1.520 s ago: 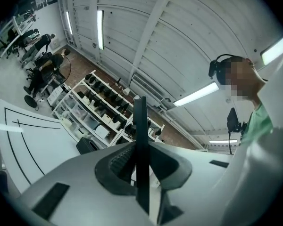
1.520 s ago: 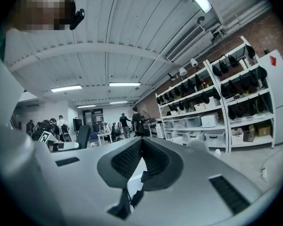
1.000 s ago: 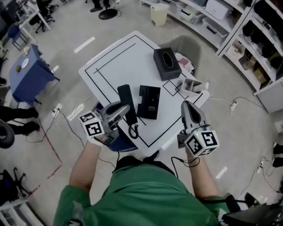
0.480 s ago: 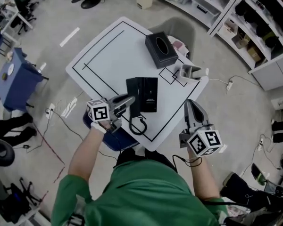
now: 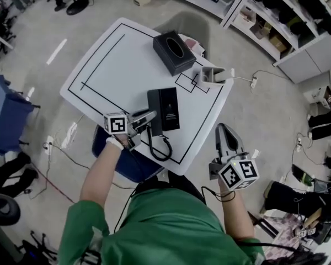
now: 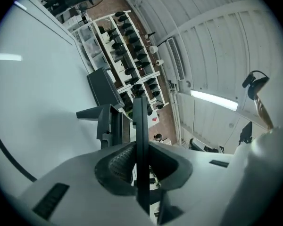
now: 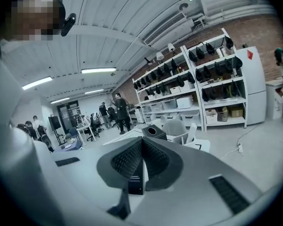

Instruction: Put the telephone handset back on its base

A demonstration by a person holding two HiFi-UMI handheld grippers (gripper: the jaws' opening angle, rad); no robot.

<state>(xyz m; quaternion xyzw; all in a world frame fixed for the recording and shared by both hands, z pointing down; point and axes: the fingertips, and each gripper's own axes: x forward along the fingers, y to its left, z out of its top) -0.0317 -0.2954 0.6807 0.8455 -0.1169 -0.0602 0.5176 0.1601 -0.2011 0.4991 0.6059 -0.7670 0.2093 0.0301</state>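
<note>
The black telephone base (image 5: 170, 109) lies on the white table (image 5: 116, 59) near its front edge. The black handset (image 5: 153, 112) runs along the base's left side, and I cannot tell whether it is seated. My left gripper (image 5: 148, 118) comes at it from the left and is shut on it. In the left gripper view the handset (image 6: 140, 121) shows as a thin dark bar pinched between the pads. The curly cord (image 5: 161, 147) loops towards the table's edge. My right gripper (image 5: 223, 130) hangs off the front right edge, shut on nothing, its pads (image 7: 153, 157) touching.
A black tissue box (image 5: 174, 51) stands at the back of the table and a grey holder (image 5: 212, 75) at the right corner. A grey chair (image 5: 187, 24) is behind the table, a blue seat (image 5: 118, 162) under its front edge. Shelves (image 5: 287, 21) line the right wall.
My left gripper has carried the handset to the right, from beside the base to lying against its left side. The right gripper has kept its place by the front right edge.
</note>
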